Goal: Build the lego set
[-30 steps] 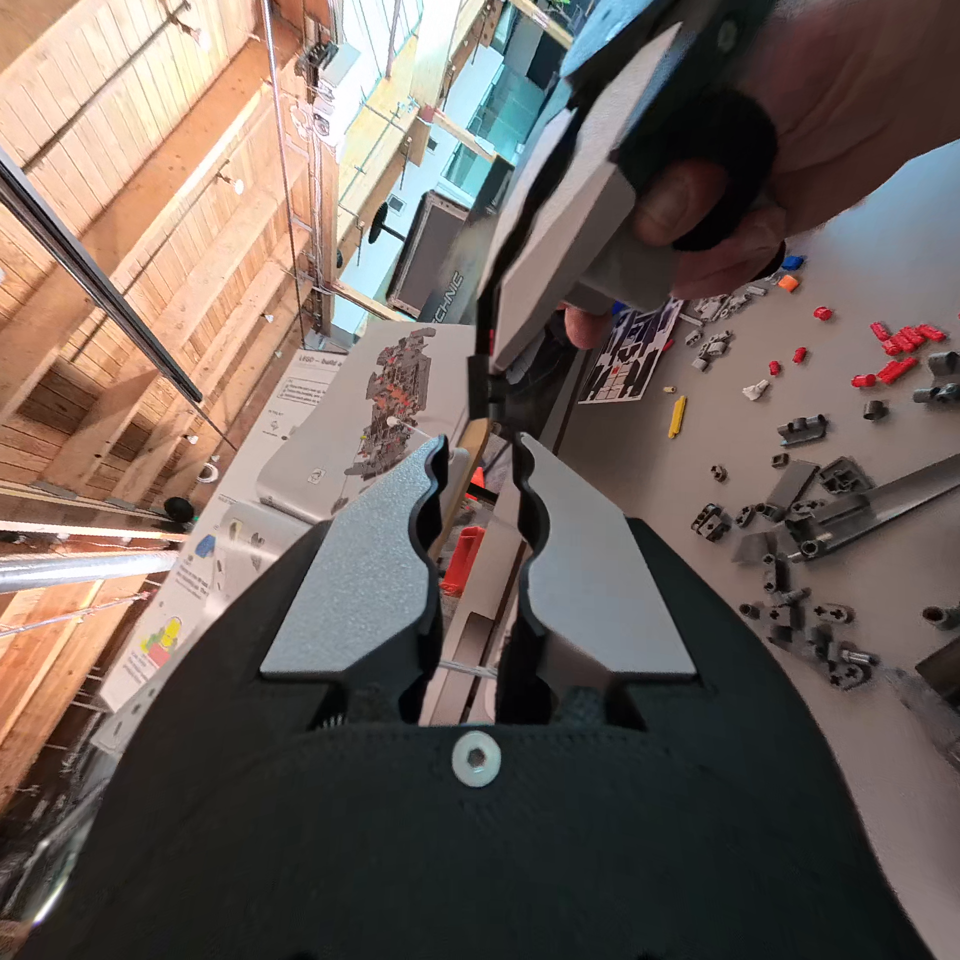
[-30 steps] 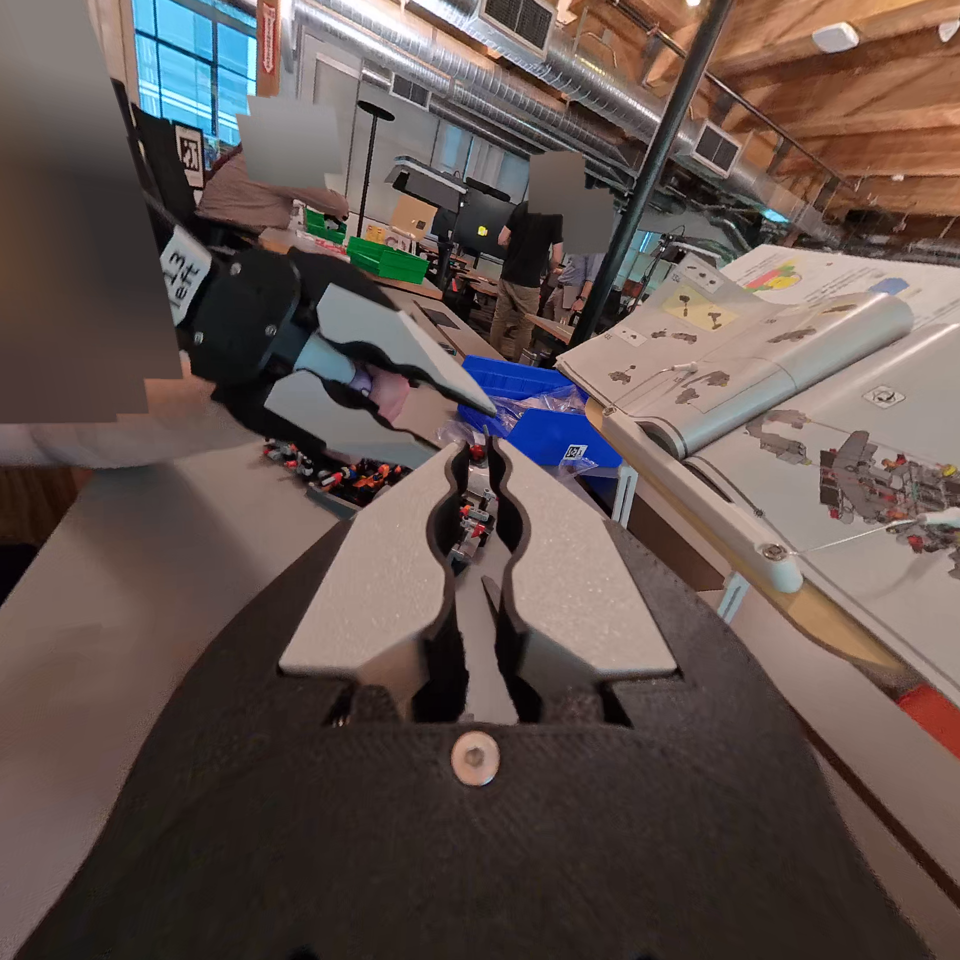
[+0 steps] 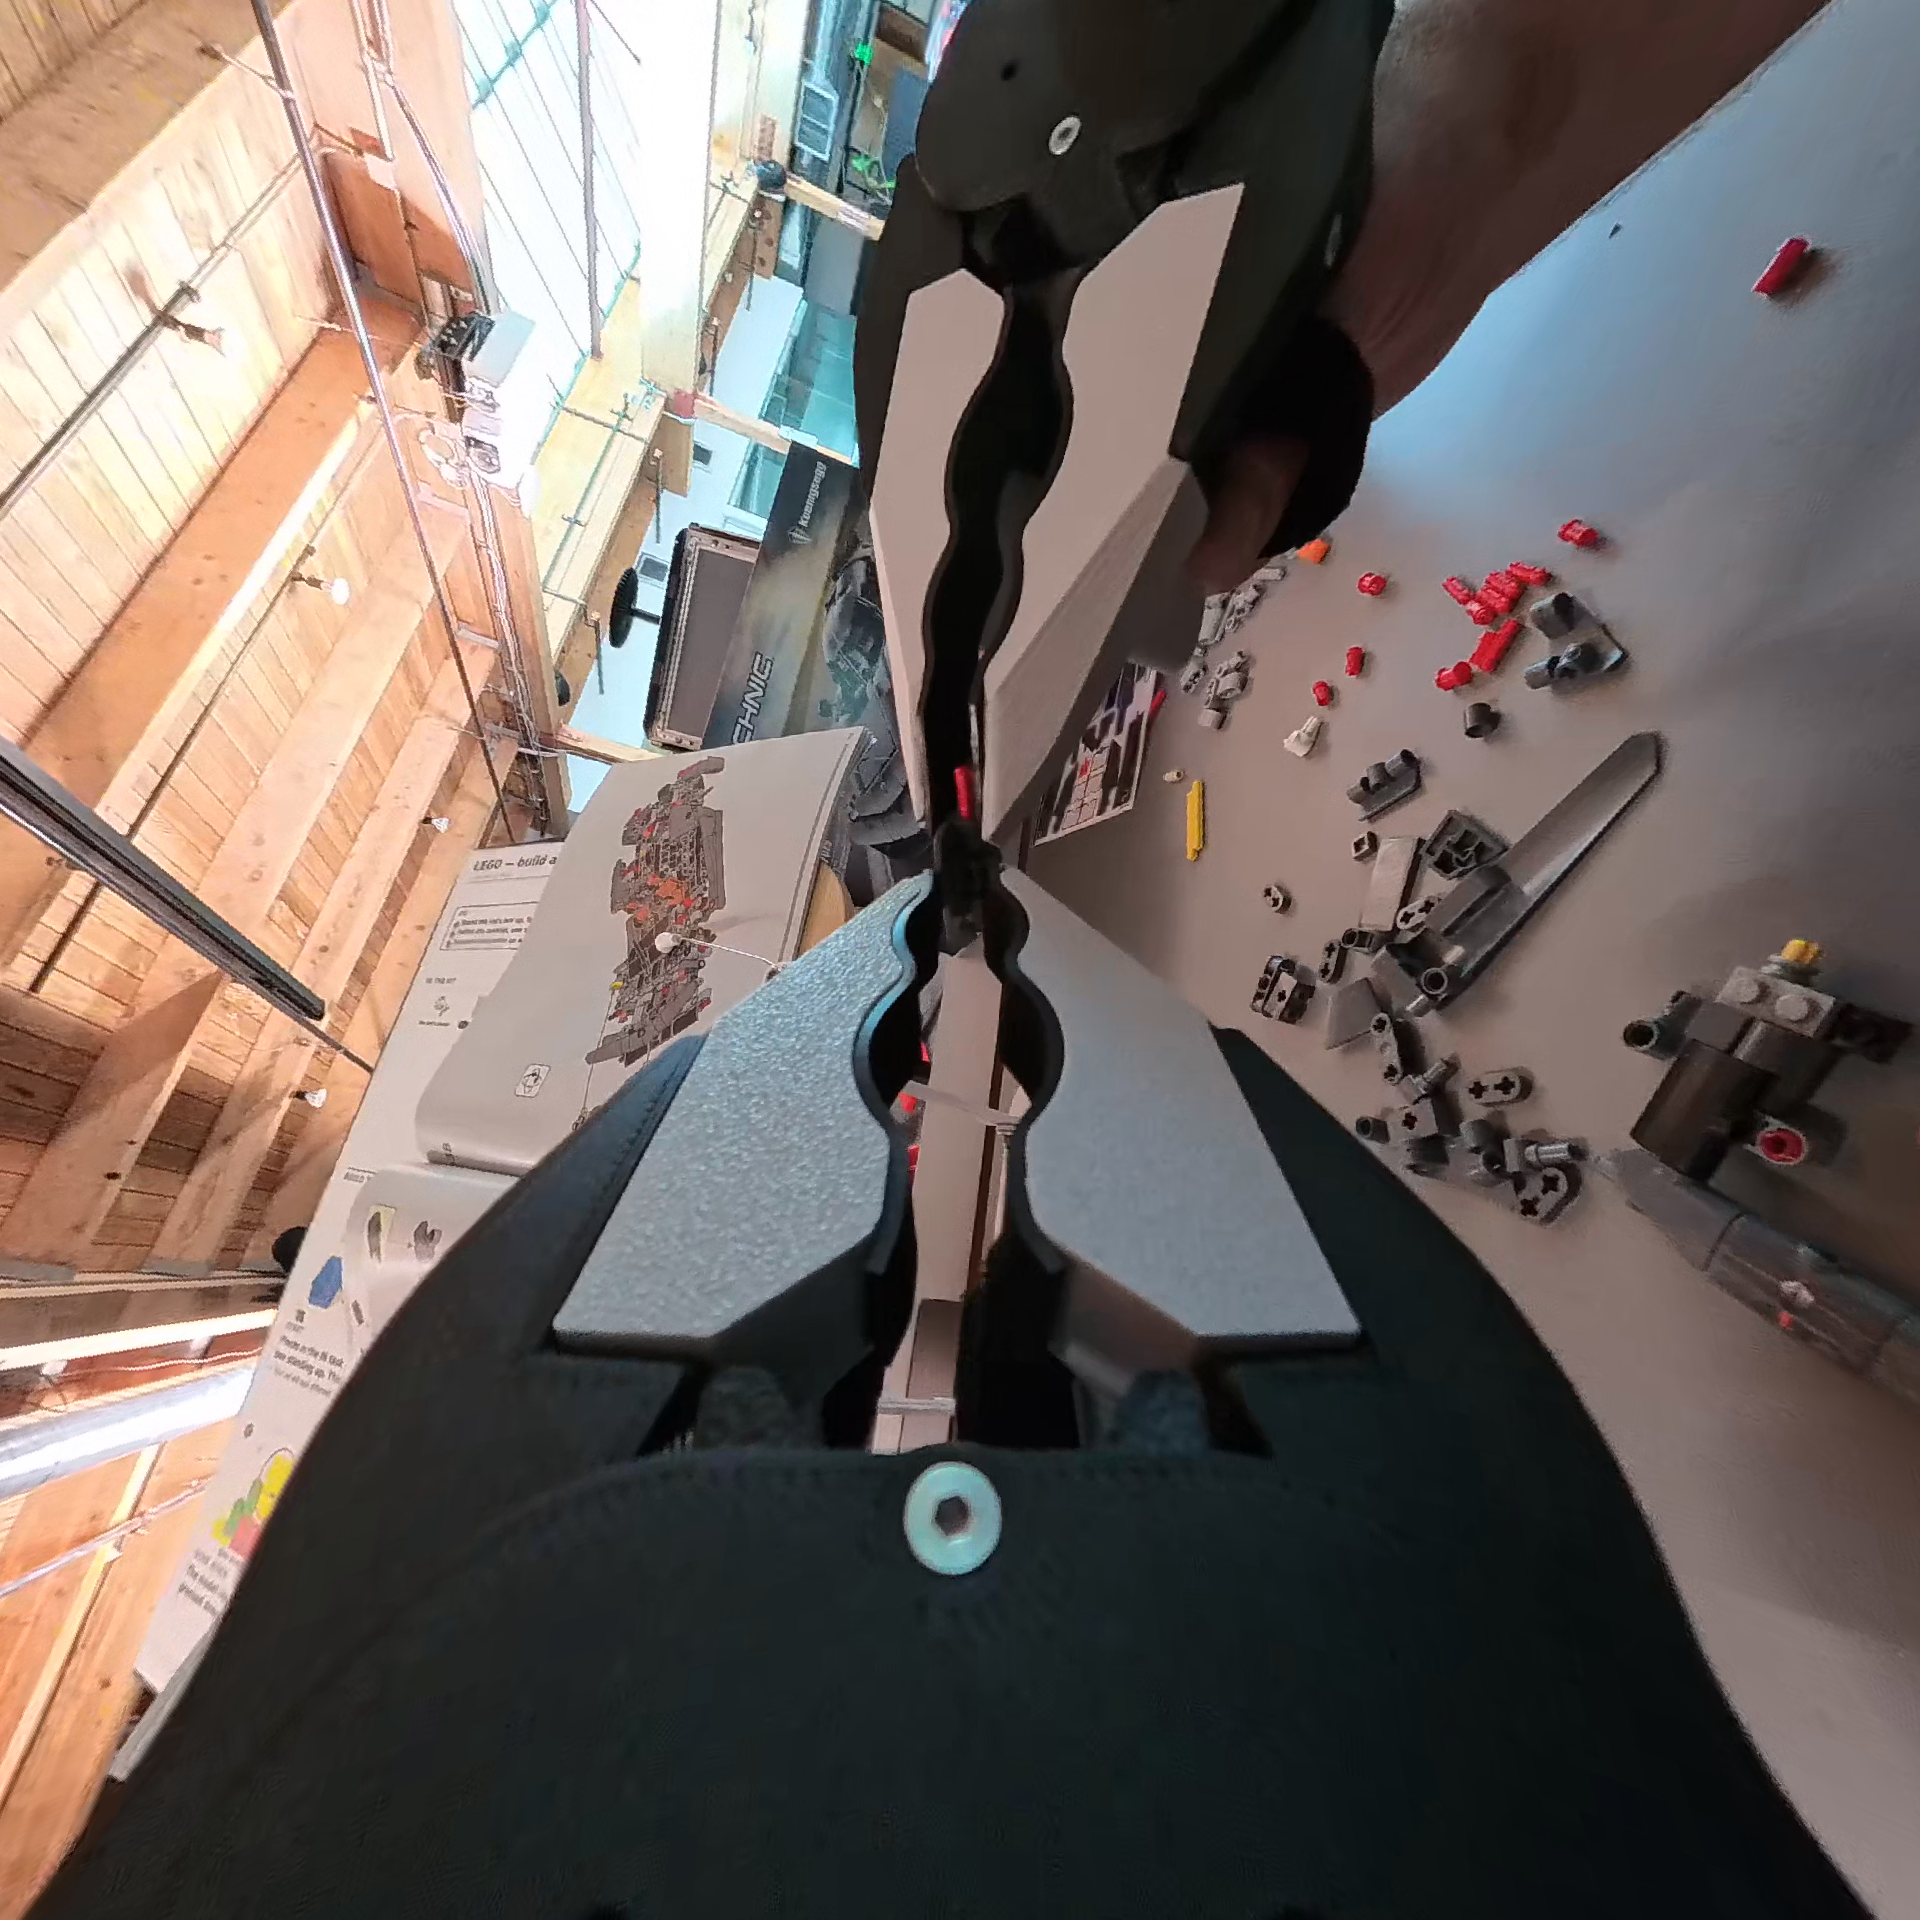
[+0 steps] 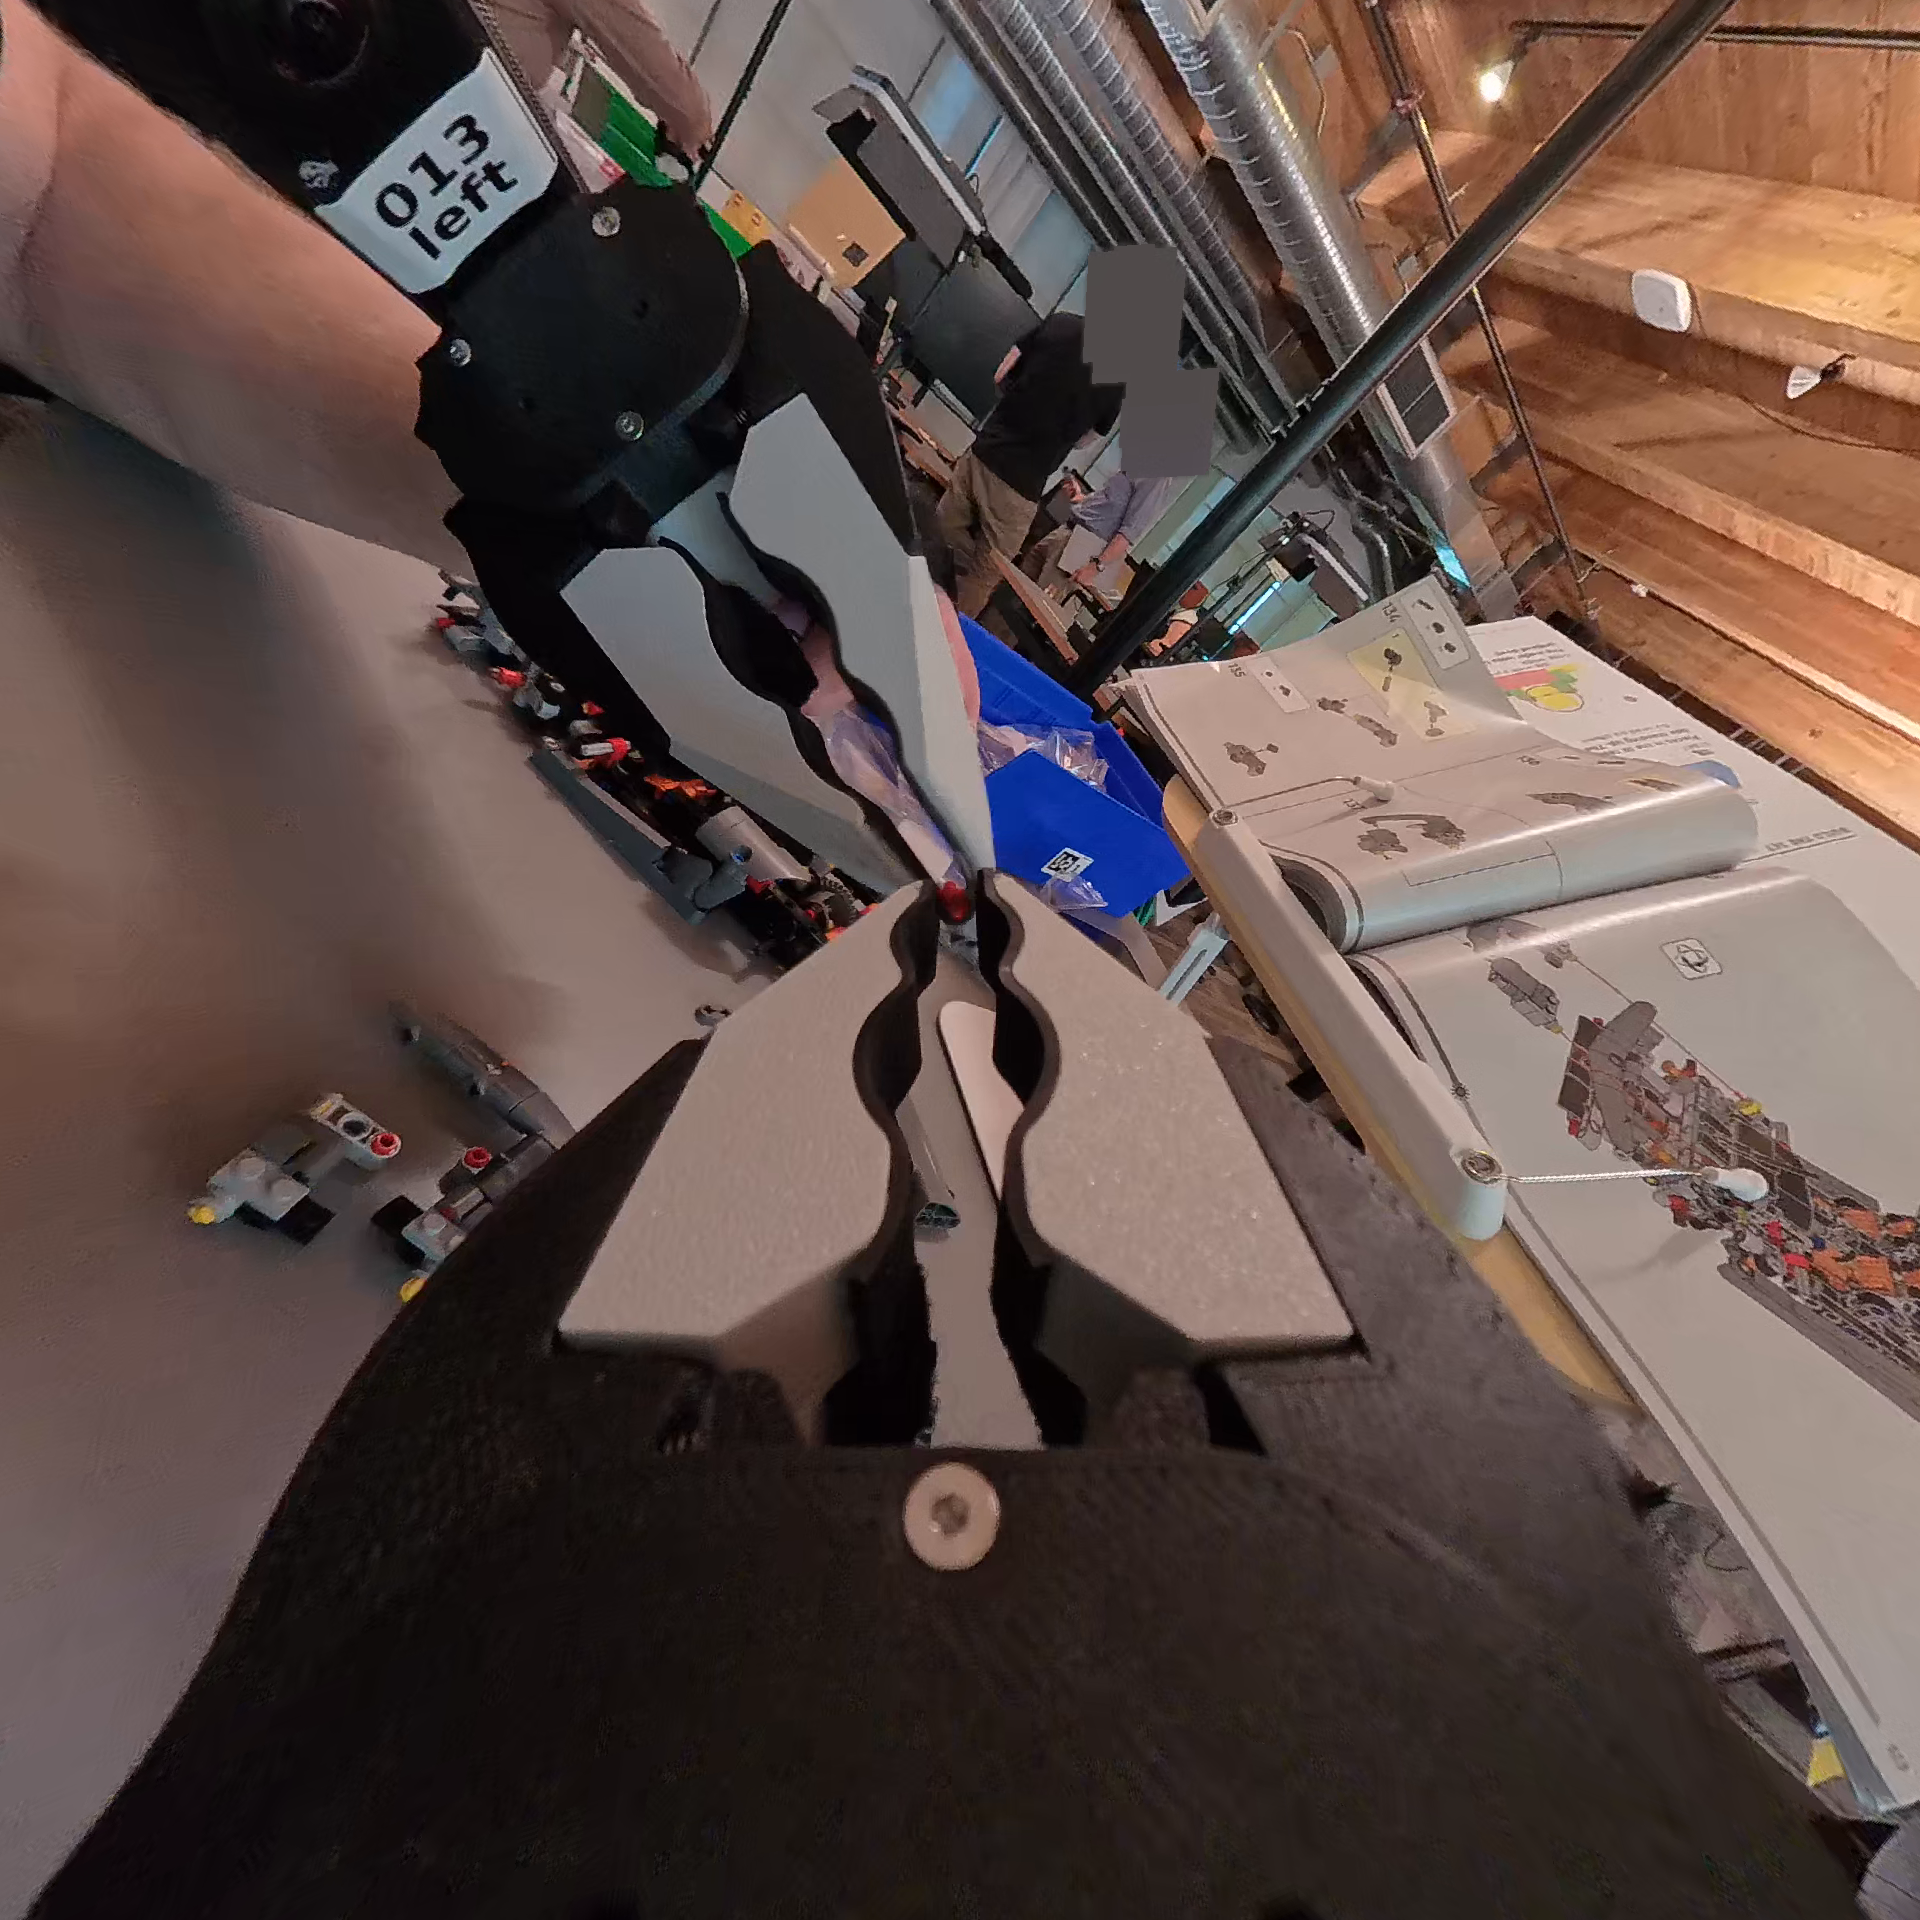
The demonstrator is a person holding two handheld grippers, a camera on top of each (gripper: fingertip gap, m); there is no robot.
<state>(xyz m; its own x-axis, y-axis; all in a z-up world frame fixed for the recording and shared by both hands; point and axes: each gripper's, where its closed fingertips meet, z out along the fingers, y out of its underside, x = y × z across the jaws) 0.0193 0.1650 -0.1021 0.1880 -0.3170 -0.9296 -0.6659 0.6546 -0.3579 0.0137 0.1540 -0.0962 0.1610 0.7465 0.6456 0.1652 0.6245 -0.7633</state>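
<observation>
In the left wrist view my left gripper (image 3: pixel 961 899) is shut on a small black piece (image 3: pixel 961 871) at its very tips. My right gripper (image 3: pixel 961 805) comes down from above and meets it tip to tip. It is shut on a small red pin (image 3: pixel 963 790) that points at the black piece. In the right wrist view my right gripper (image 4: pixel 951 906) pinches the red pin (image 4: pixel 952 902) at its tips. The left gripper (image 4: pixel 954 860) reaches in from the upper left, held by a hand. Both are held above the grey table (image 3: pixel 1558 312).
Loose parts lie on the table: red pins (image 3: pixel 1496 613), grey connectors (image 3: pixel 1455 1112), a long grey beam (image 3: pixel 1558 842), a yellow axle (image 3: pixel 1195 821) and a grey sub-assembly (image 3: pixel 1745 1060). An open instruction booklet (image 4: pixel 1662 1039) stands on a holder beside a blue bin (image 4: pixel 1081 821). People stand far behind. My left and right fingertips are right by each other. Both grippers' tips are roughly 15 cm from the long grey beam (image 3: pixel 1558 842).
My left gripper's jaws have closed from a wider gap onto the small black piece. The right gripper, shut throughout, has swung in to meet the left one tip to tip.
</observation>
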